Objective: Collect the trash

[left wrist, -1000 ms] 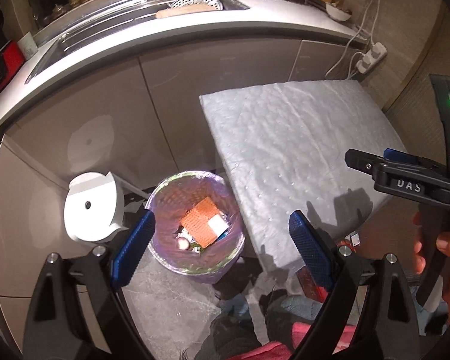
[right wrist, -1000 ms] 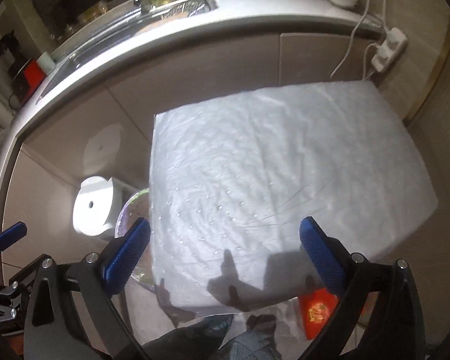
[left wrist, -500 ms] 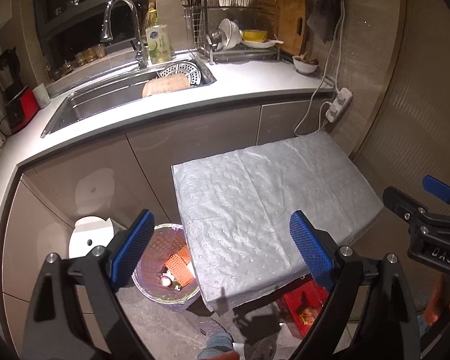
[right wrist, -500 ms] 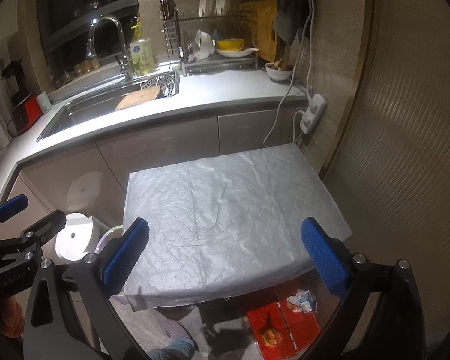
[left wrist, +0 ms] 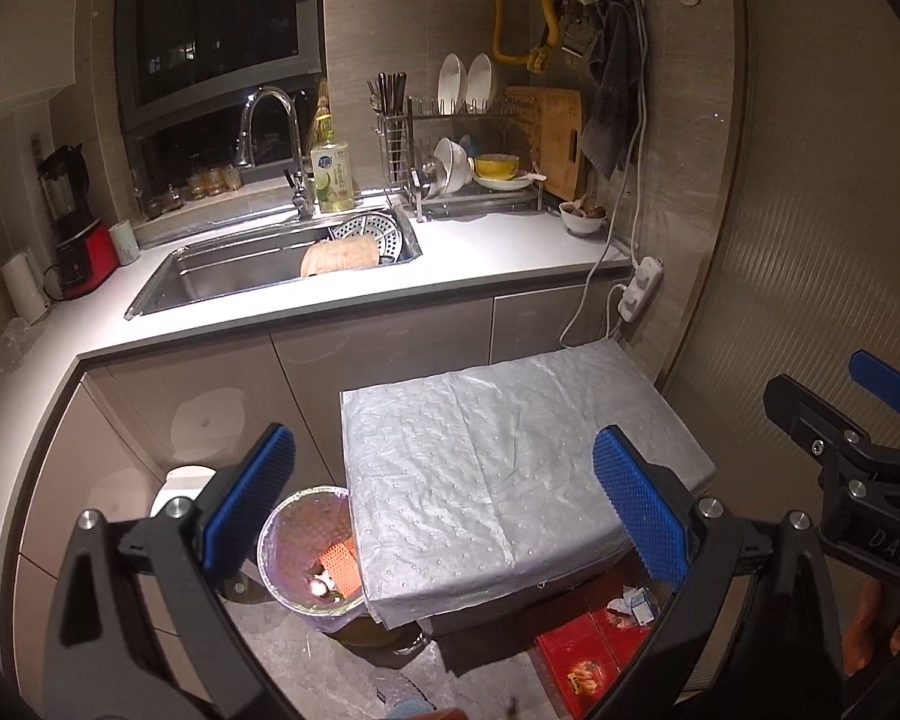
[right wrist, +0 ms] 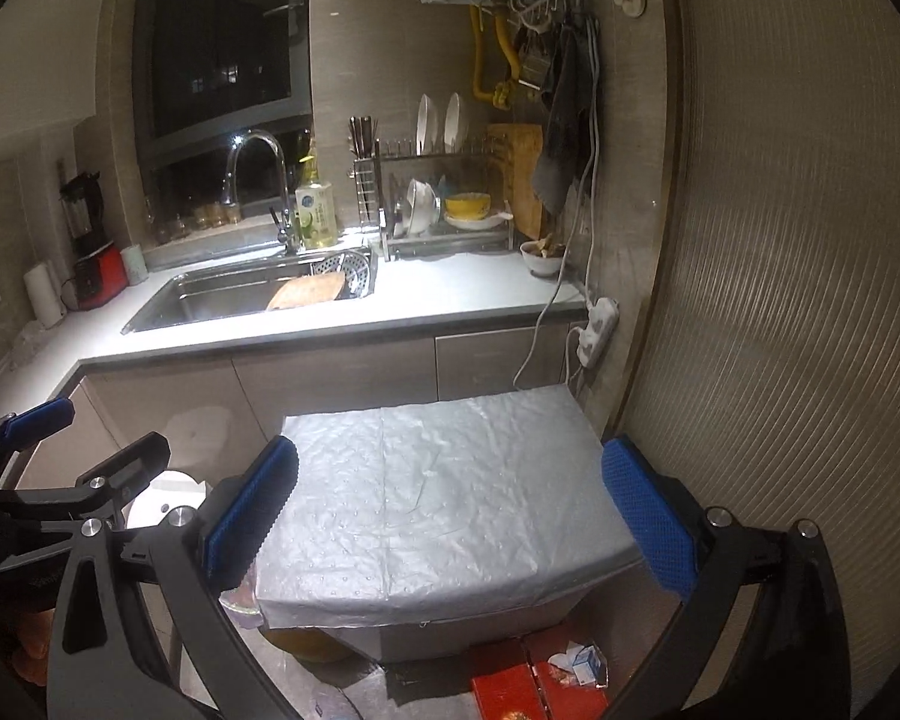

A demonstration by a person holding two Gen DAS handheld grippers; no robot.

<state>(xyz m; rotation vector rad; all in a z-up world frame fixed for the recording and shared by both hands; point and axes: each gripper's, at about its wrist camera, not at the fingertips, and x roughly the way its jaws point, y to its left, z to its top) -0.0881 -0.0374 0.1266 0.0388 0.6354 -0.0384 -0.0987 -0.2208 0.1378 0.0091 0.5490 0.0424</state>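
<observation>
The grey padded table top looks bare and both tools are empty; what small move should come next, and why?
Probably lower the right tool toward the small white crumpled carton on the red boxes under the grey padded table; it looks like the remaining loose trash.

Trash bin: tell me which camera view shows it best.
The left wrist view. There the trash bin shows its open mouth, its liner and the scraps inside, beside the covered table. The right wrist view shows only a sliver of its rim behind the right gripper's finger.
</observation>
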